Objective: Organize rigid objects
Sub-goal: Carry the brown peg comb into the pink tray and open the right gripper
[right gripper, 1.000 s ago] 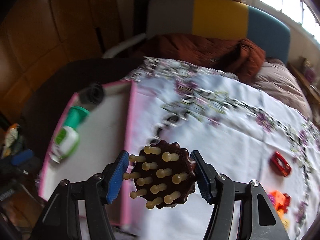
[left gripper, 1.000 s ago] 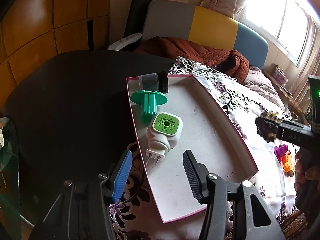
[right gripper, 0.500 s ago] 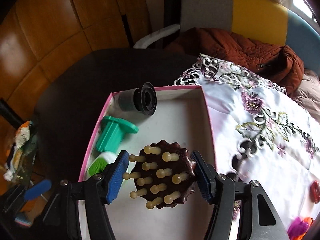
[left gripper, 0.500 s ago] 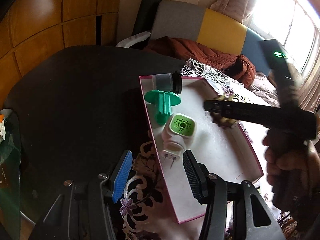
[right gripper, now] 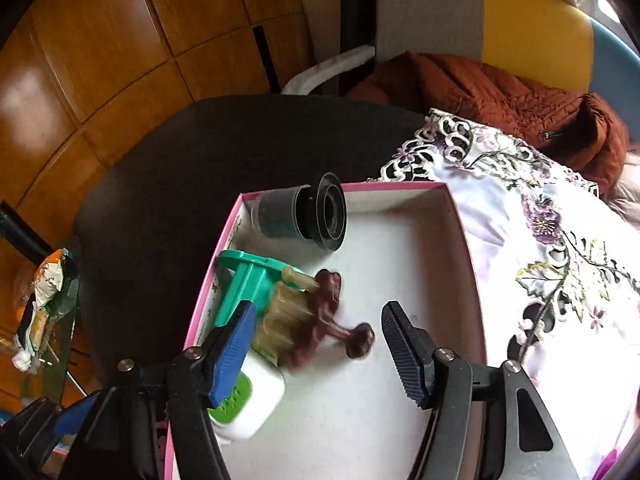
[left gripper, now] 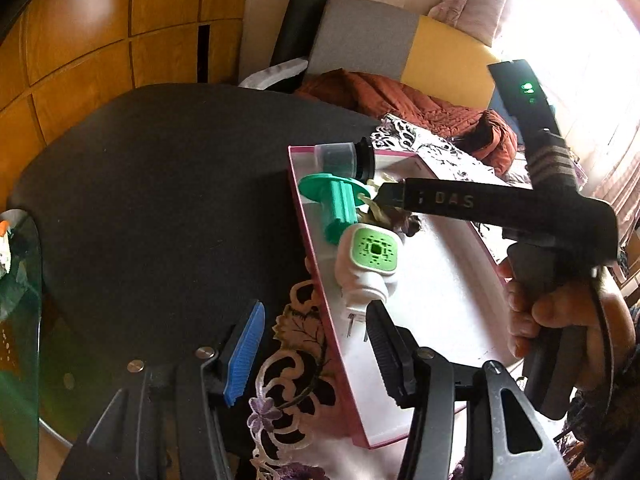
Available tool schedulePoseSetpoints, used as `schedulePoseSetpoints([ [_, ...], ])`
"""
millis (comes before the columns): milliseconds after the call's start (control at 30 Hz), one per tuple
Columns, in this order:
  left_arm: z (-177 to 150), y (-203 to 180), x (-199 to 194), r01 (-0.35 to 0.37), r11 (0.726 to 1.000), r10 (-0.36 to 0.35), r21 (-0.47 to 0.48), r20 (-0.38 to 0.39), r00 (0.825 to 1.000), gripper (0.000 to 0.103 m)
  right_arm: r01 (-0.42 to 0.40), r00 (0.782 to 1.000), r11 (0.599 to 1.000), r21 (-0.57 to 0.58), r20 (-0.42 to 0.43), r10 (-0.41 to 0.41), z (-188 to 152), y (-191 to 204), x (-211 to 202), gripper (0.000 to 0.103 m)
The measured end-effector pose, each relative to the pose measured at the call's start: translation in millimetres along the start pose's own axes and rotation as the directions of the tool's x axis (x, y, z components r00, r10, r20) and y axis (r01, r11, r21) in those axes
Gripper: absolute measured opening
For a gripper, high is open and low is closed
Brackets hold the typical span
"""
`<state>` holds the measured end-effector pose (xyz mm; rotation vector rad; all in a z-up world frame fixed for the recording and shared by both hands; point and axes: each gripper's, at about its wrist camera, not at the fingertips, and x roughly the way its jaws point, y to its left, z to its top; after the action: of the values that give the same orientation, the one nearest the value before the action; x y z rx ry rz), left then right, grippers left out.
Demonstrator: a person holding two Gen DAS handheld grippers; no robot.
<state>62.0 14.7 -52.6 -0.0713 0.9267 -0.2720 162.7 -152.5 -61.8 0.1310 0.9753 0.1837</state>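
Note:
A pink-rimmed white box (right gripper: 460, 232) lies on the table and holds a dark cup (right gripper: 304, 216), a green plastic piece (right gripper: 248, 280) and a white-and-green plug-in device (right gripper: 256, 400). My right gripper (right gripper: 318, 354) hangs over the box and its jaws are opening. The brown pegged massager (right gripper: 320, 316) is blurred between them, free of both pads, against the green piece. In the left wrist view the right gripper (left gripper: 390, 198) hides most of the massager (left gripper: 408, 224). My left gripper (left gripper: 314, 348) is open, straddling the box's near left wall (left gripper: 320, 280) without pressing it.
The box sits half on a dark round table (left gripper: 160, 200), half on a floral lace cloth (right gripper: 560, 260). A rust-coloured jacket (right gripper: 500, 100) lies on the seat behind. A glass side table (right gripper: 40, 300) with clutter stands at the left. A person's hand (left gripper: 560, 312) holds the right gripper.
The right gripper swung left from over the cloth to over the box, then its jaws parted and the massager dropped out beside the green piece. The left gripper stayed put.

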Motion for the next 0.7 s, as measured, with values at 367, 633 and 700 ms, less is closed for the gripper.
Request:
schedulePoseSetpoints([
  [367,-1,-16,-11,0.001,0.999,-0.001,0.043,0.019,1.000,0.053,0.023,0.997,0.999,0.024,0.076,-0.025,-23,-13,-44,0.073],
  [633,-1,-30,-17,0.005,0.997,-0.007,0.082,0.029,1.000,0.053,0.059,0.987,0.998,0.032,0.148,-0.063,-45,-25,-83,0.077],
  [700,-2,-34,-19,0.006,0.995,-0.009,0.097,0.032,0.999,0.053,0.073,0.984,0.997,0.034,0.160,-0.078,-50,-30,-92,0.078],
])
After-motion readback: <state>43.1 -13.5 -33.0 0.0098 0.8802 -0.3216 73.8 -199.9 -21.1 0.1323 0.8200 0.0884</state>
